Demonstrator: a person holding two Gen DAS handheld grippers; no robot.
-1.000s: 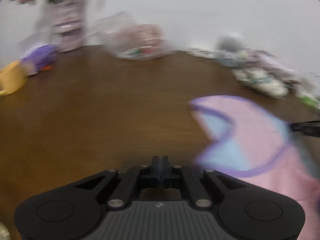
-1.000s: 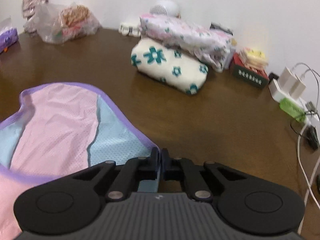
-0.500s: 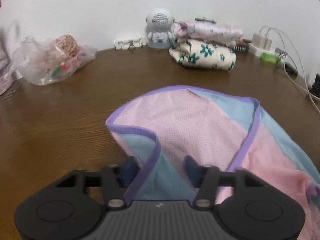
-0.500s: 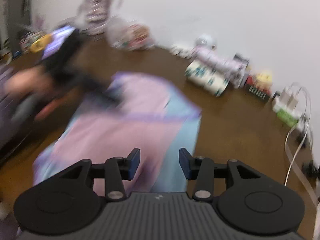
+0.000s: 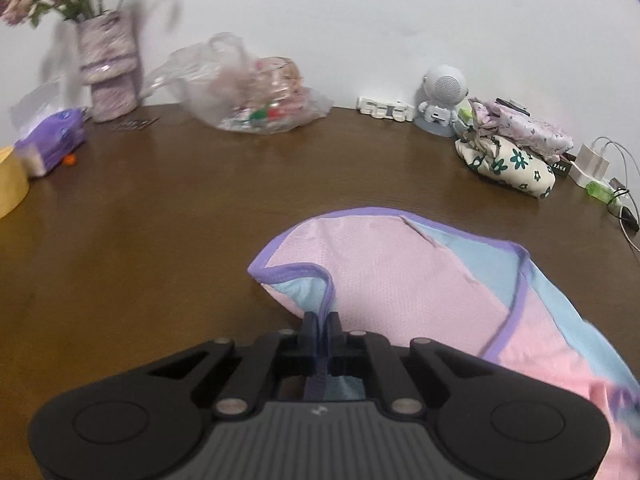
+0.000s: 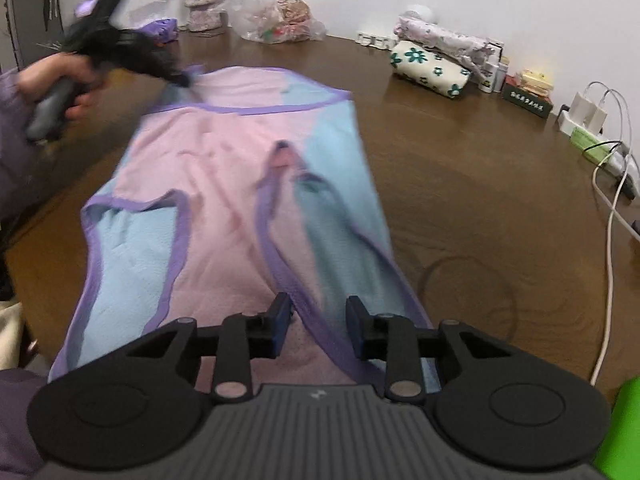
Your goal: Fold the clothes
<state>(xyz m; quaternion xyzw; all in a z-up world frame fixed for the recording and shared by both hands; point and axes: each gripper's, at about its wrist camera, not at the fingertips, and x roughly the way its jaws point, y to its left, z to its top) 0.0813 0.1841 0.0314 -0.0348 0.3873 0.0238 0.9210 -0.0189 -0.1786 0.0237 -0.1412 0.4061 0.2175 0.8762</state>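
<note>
Pink and pale-blue mesh with purple binding, the garment (image 6: 240, 184) lies lengthwise on the brown wooden table (image 6: 460, 168), flattened along its middle and rumpled at the straps. The left gripper (image 5: 321, 322) has its fingers pressed together on a purple-bound edge at the far left corner, where the cloth curls up off the wood. In the right wrist view that same tool shows blurred, in a person's hand (image 6: 60, 84). The right gripper (image 6: 316, 316) hangs with its fingers spread over the near end, straddling a purple strap edge (image 6: 276, 248) without pinching it.

By the look of it a fold is in hand: one corner is gripped and raised, the matching one is not yet caught. The next move seems to call for the right fingers to close on cloth at the near edge, so both ends can travel together and the binding lines up instead of twisting.

To the left and front of the garment the table is bare. At the back stand a vase (image 5: 108, 68), a plastic bag (image 5: 248, 88) and two folded bundles (image 5: 516, 152); white cables (image 6: 608, 208) trail along the right edge, close enough to snag a wide swing.
</note>
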